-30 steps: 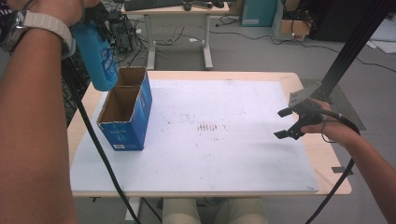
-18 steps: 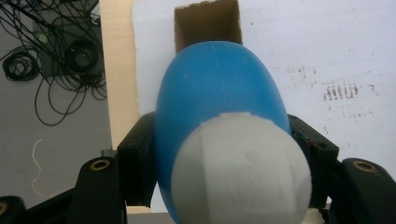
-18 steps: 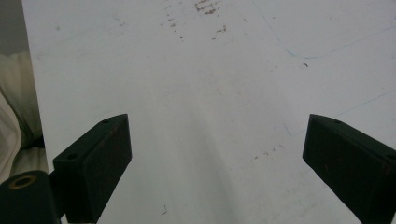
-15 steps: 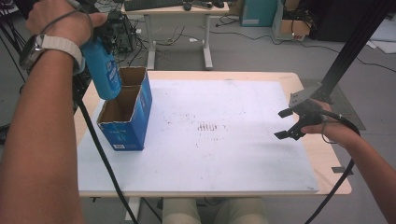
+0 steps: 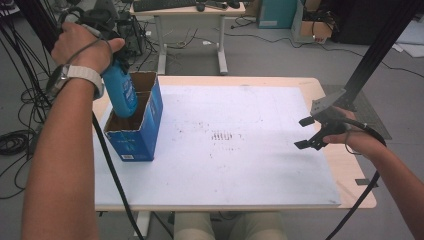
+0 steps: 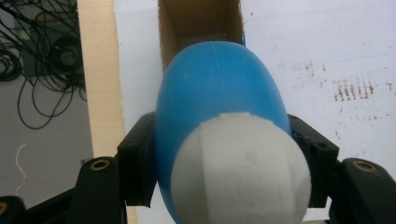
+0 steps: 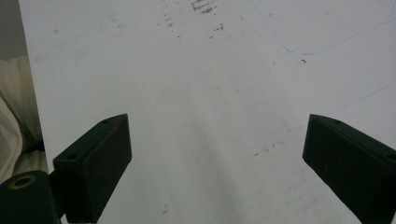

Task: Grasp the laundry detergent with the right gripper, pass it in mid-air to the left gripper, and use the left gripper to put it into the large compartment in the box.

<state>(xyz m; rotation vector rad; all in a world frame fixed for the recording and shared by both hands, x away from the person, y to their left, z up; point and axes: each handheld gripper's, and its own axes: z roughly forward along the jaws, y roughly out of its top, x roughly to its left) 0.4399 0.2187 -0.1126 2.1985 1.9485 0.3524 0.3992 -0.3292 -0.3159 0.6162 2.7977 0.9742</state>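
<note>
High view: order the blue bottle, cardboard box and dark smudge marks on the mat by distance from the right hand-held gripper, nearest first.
From the right hand-held gripper at the table's right edge:
1. Dark smudge marks, mid-mat, nearest.
2. Cardboard box, left side of the mat.
3. Blue bottle, above the box's open top, in the left hand-held gripper; only slightly farther than the box.

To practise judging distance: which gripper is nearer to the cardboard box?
Left. The left gripper holds a blue bottle right over the cardboard box, its lower end inside. The right gripper hovers open across the table, far from it.
</note>
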